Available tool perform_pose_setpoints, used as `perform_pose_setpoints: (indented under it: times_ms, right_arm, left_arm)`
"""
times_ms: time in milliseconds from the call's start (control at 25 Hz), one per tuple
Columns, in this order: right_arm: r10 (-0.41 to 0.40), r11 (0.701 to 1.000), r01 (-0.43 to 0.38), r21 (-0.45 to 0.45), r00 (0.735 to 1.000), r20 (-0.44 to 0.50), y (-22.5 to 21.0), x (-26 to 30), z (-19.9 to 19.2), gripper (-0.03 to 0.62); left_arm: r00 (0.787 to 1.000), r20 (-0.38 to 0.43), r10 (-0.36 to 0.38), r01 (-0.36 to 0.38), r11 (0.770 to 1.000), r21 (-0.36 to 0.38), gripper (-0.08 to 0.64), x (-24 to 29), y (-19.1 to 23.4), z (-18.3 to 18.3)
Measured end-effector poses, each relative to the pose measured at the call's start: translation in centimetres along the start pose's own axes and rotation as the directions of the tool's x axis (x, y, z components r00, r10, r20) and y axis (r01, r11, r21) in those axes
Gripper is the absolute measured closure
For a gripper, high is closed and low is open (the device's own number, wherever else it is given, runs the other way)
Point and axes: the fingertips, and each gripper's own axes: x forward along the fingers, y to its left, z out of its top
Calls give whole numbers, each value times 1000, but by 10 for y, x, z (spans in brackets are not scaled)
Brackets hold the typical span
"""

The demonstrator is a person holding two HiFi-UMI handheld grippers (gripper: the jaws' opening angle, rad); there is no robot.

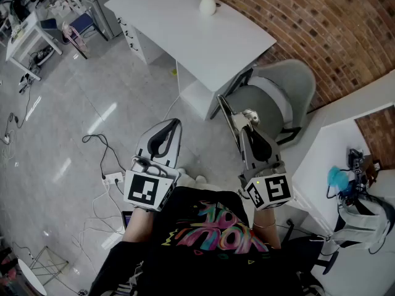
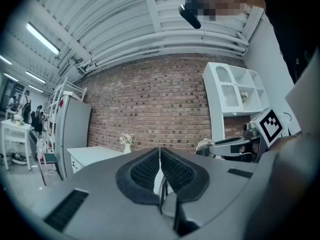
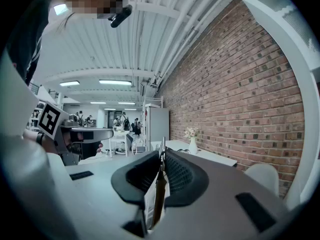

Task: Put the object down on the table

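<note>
My right gripper (image 1: 245,123) is shut on a thin flat object (image 1: 227,121), a card or slim booklet seen edge-on with a dark rim. In the right gripper view the pads (image 3: 176,176) press on that object (image 3: 158,194), which shows white and brown and stands upright between them. My left gripper (image 1: 174,123) is held level beside it at waist height; its jaws meet at the tips with nothing between them (image 2: 160,153). Both grippers hang over the floor, well short of the white table (image 1: 210,42) ahead. That table carries a small vase of flowers (image 1: 208,2).
A grey chair (image 1: 281,97) stands right in front of the right gripper, tucked by the table's near corner. A second white desk (image 1: 324,162) with blue items and cables is at the right. Cables and a power strip (image 1: 111,179) lie on the floor at the left.
</note>
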Motion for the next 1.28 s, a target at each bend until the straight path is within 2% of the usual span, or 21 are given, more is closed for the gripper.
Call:
perform_pose_setpoints:
  times_ms: [200, 360, 680, 960, 1280]
  right_arm:
    - [18, 1000, -18, 13, 1000, 10, -1, -16, -5, 537]
    - [51, 999, -51, 4, 999, 13, 3, -24, -11, 537]
    - [114, 993, -115, 24, 993, 14, 14, -12, -13, 537]
    - [169, 986, -169, -2, 985, -22, 26, 42, -16, 537]
    - [186, 982, -187, -7, 982, -44, 47, 165, -1, 537]
  left_arm:
    - [999, -25, 31, -31, 999, 23, 534, -15, -13, -8]
    - [998, 4, 66, -66, 998, 21, 534, -27, -20, -6]
    - [991, -19, 132, -132, 991, 14, 534, -39, -12, -13]
    - [988, -29, 153, -154, 988, -20, 534, -24, 33, -26]
    - [986, -37, 164, -165, 985, -40, 534, 27, 148, -22]
